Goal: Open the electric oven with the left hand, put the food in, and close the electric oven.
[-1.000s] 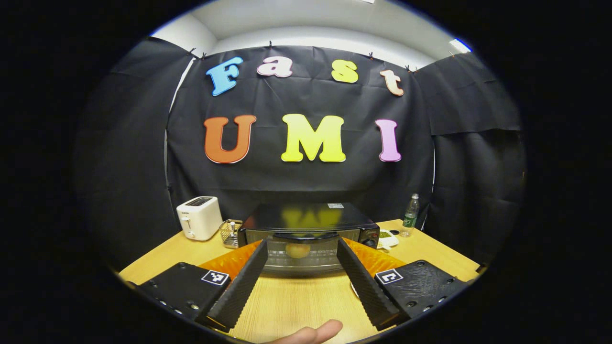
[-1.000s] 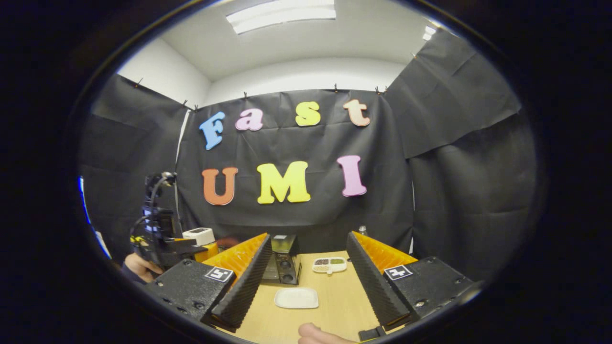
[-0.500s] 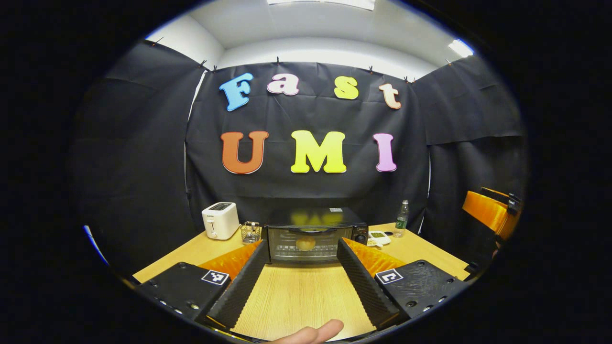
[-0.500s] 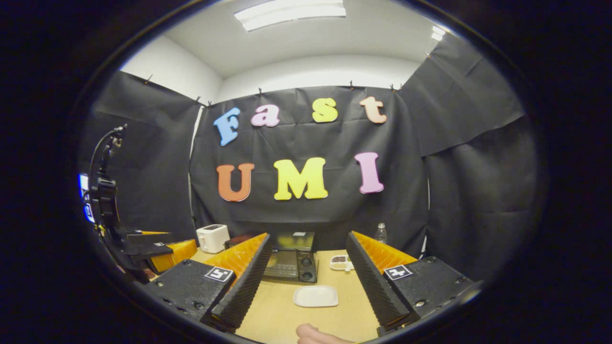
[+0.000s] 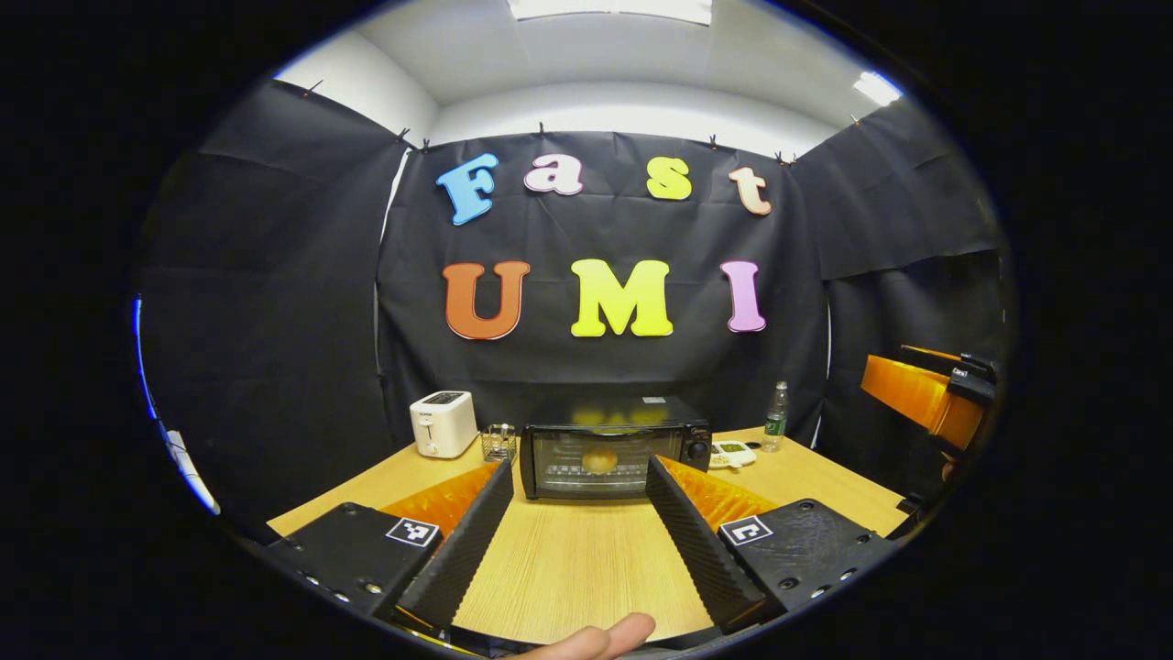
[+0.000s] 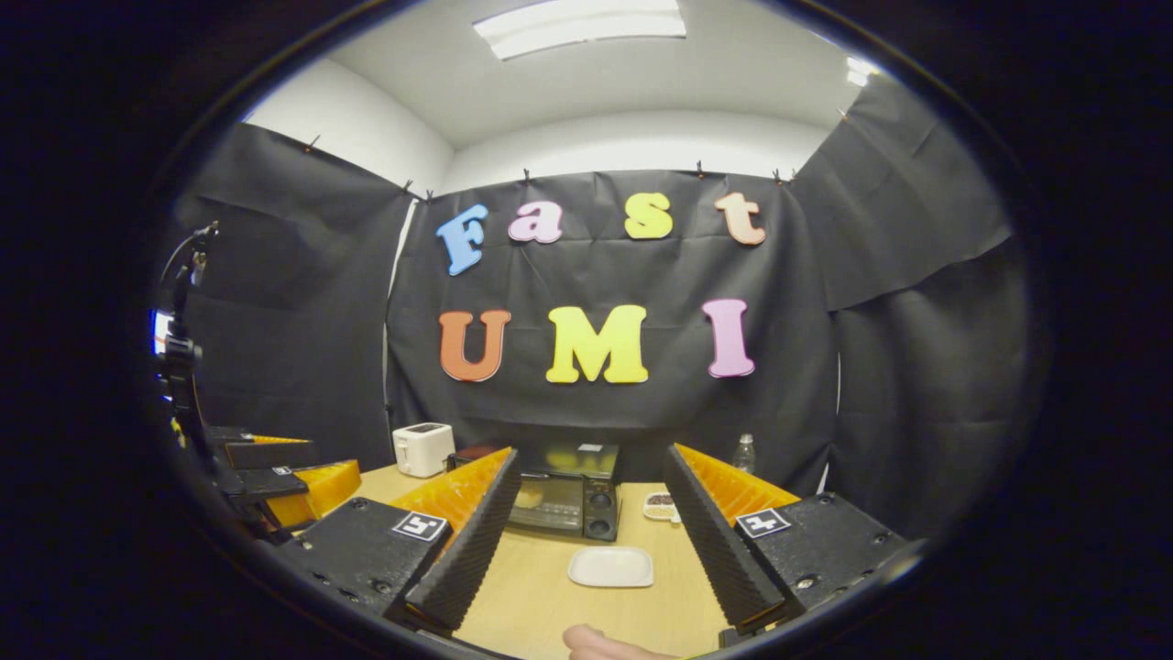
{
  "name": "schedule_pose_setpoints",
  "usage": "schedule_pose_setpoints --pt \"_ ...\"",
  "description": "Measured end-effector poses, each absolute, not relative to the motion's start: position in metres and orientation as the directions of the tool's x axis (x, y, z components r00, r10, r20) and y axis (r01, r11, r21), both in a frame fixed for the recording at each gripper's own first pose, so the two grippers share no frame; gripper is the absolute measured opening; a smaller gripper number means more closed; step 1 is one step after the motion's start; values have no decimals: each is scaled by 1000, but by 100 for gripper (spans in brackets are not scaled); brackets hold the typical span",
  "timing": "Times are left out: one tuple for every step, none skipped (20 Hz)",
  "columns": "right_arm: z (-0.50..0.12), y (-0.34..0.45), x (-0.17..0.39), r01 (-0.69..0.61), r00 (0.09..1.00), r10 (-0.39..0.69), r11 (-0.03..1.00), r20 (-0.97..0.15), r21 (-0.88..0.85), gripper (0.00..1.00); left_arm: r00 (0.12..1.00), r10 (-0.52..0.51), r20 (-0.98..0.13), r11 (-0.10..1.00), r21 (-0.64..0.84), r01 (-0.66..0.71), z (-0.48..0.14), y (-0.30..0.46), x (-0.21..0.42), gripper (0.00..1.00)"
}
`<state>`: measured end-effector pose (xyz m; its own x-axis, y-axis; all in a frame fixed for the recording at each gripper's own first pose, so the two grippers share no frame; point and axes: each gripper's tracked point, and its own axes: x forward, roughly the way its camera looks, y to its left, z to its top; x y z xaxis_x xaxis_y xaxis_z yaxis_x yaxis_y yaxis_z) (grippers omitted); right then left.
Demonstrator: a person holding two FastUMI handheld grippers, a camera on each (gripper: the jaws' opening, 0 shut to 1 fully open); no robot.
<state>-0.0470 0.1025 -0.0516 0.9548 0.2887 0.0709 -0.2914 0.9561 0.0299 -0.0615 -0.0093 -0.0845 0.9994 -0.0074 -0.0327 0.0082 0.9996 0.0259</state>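
Both grippers have pulled back from the oven, which looks smaller and farther off than a second ago.

In the left gripper view, the left gripper has its two fingers spread wide with nothing between them but bare table. The fingers are black wedges with a bumpy, ridged face and orange sides. The oven sits straight ahead, past the fingertips, in the gap between them. It is a black box with a shiny top and a glass door, and the door is closed. Through the glass a round, yellowish bit of food sits on the rack. Left of the left finger stand a white toaster with rounded corners and a small wire basket. Beyond the right finger are a white snack dish and a clear plastic bottle. The table is light wood with fine lines. A fingertip pokes in at the bottom edge.

In the right gripper view, the right gripper is spread wide too and holds nothing. A flat white plate with rounded corners lies on the table between its fingers. The oven stands behind the plate, close to the left finger. The left gripper shows far off to the left.
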Motion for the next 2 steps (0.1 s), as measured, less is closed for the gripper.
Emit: schedule_pose_setpoints --pt "-53 101 -47 -292 955 289 956 67 31 96 1000 -3 -29 999 33 4 -83 -8 -63 96" --pt "-54 100 -46 -289 956 287 957 62 31 96 1000 3 -25 999 41 -2 -82 -7 -63 95"
